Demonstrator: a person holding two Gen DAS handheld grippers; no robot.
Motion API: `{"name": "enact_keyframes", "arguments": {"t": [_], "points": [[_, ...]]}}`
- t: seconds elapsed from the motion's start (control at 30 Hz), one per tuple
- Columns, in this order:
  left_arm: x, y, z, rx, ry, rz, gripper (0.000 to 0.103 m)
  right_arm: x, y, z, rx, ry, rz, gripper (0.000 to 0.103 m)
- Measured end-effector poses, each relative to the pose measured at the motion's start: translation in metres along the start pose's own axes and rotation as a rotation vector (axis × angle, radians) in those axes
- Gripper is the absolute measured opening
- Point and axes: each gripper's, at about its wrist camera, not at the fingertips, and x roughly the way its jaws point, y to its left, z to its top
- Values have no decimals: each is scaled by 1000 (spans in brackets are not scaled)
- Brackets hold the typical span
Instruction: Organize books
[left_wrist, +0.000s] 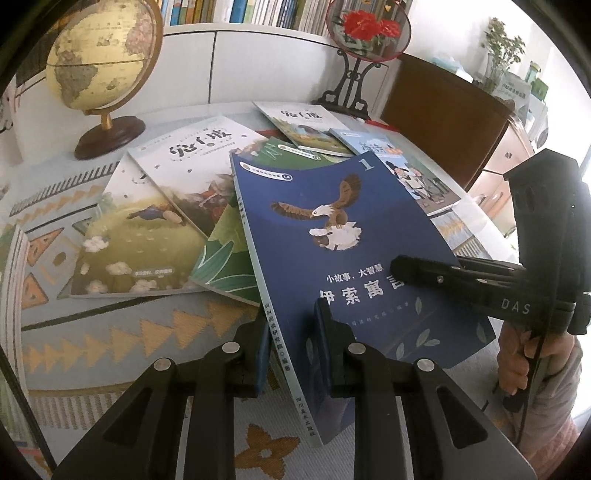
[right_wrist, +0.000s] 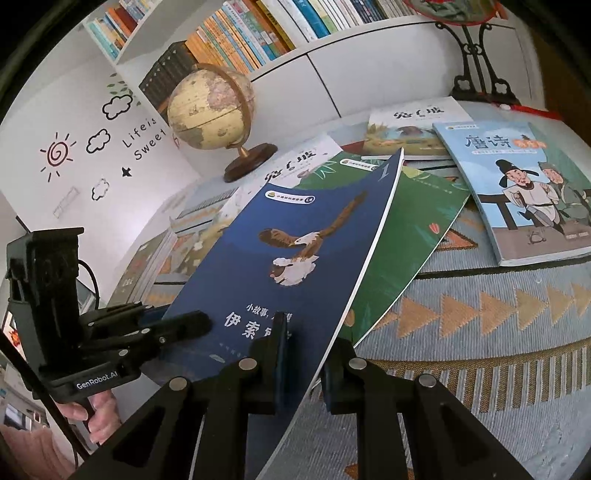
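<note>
a globe (left_wrist: 98, 62) stands at ten o'clock on the patterned cloth (left_wrist: 110, 339), with picture books fanned out beside it: a meadow-cover book (left_wrist: 125, 240), a white-cover book (left_wrist: 199, 158) and a green book (left_wrist: 221, 251). at the centre, the blue eagle book (left_wrist: 343, 236) is tilted up off the pile, lying over the green one. the left gripper (left_wrist: 293, 343) is clenched on its spine edge at six o'clock. the right gripper (right_wrist: 306, 363) pinches the book's opposite edge, its jaws clamped on the cover. at two o'clock lies a light-blue book (right_wrist: 517, 184) flat on the cloth.
</note>
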Motion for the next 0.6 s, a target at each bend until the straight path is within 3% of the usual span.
{"name": "enact_keyframes", "arguments": {"t": [0.6], "points": [[-2, 0, 0, -15, -18, 38, 20, 4, 6, -1, -34, -27, -8, 15]]}}
